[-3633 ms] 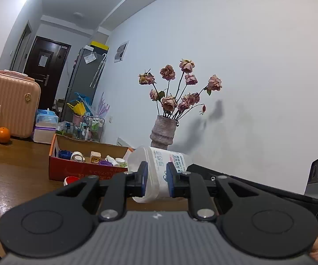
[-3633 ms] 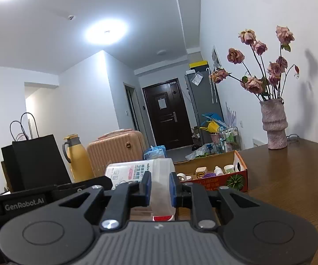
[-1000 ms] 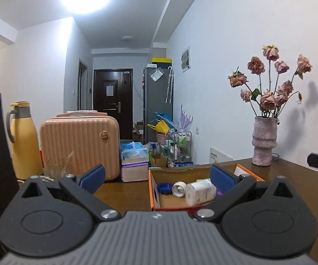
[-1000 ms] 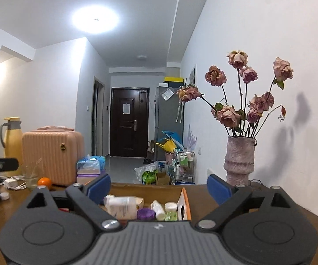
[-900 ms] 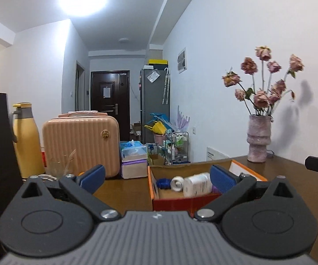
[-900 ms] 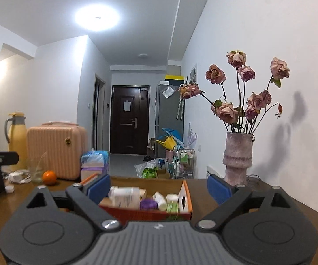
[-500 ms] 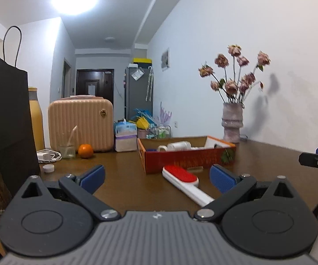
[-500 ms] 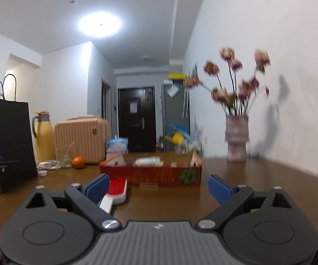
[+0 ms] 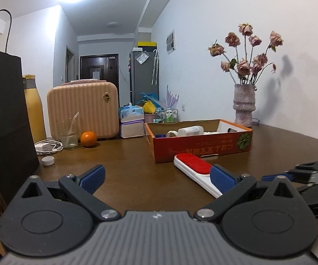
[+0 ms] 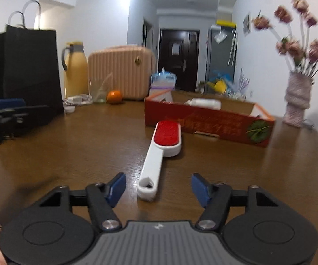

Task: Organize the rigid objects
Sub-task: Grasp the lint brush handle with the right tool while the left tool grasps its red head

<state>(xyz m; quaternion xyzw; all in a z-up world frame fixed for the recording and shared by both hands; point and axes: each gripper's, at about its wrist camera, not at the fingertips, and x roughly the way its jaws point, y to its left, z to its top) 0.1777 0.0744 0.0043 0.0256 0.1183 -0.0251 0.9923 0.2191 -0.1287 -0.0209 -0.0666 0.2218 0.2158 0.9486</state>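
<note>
Since half a second ago, both cameras have been brought lower and nearer to the tabletop, and the lint brush is now seen larger in both views. The right hand-held gripper is held wide open, empty, with the brush's handle end lying between its blue pads, untouched. The left hand-held gripper is likewise spread open and empty; the brush is partly hidden behind its right pad.

Pale characters are printed along the side of the red cardboard box, but they cannot be read; a green leaf emblem is shown at its corner.

The brush is laid flat on the tabletop just in front of the box, its long axis running away from the right camera: red head toward the box, white handle with a heart-shaped hole toward the gripper. A white bottle is lying on its side inside the box.
</note>
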